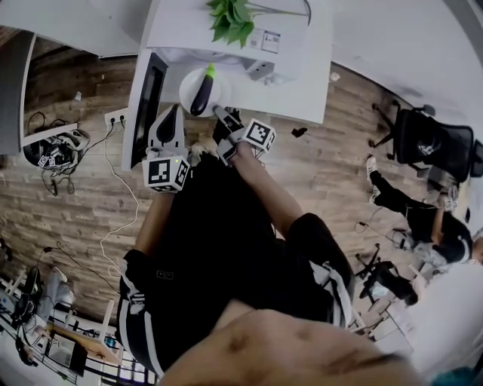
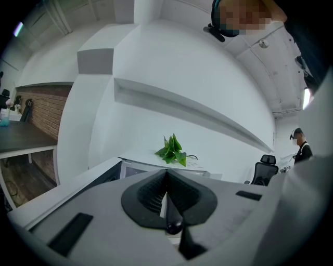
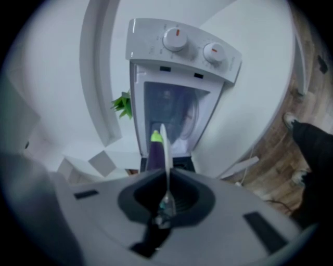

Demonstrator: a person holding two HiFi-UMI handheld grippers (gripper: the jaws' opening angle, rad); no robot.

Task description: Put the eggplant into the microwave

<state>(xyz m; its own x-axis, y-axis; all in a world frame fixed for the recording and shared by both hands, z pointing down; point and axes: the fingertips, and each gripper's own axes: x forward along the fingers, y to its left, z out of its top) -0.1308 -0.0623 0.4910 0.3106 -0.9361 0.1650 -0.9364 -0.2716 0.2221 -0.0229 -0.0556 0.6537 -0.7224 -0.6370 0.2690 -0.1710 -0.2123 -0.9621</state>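
Nearest the head camera are the person's dark clothing and two forearms reaching forward over a wood-plank floor. The left gripper is level, just right of the open door. Its own view shows the jaws pressed together with nothing gripped, only a pale sliver of background between the pads. The right gripper sits just beside it, its jaws almost together and pinching the near rim of a thin white plate. In the right gripper view that plate runs edge-on out from between the pads. The eggplant, dark purple with a bright green stem end, lies on the plate with the stem pointing away from the person. It is carried right at the mouth of the microwave; whether the plate's far edge has crossed the sill cannot be told. The right gripper view shows the lit cavity straight ahead past the eggplant, with two round knobs on the control panel. Beyond, a leafy green plant stands on the microwave's white top.
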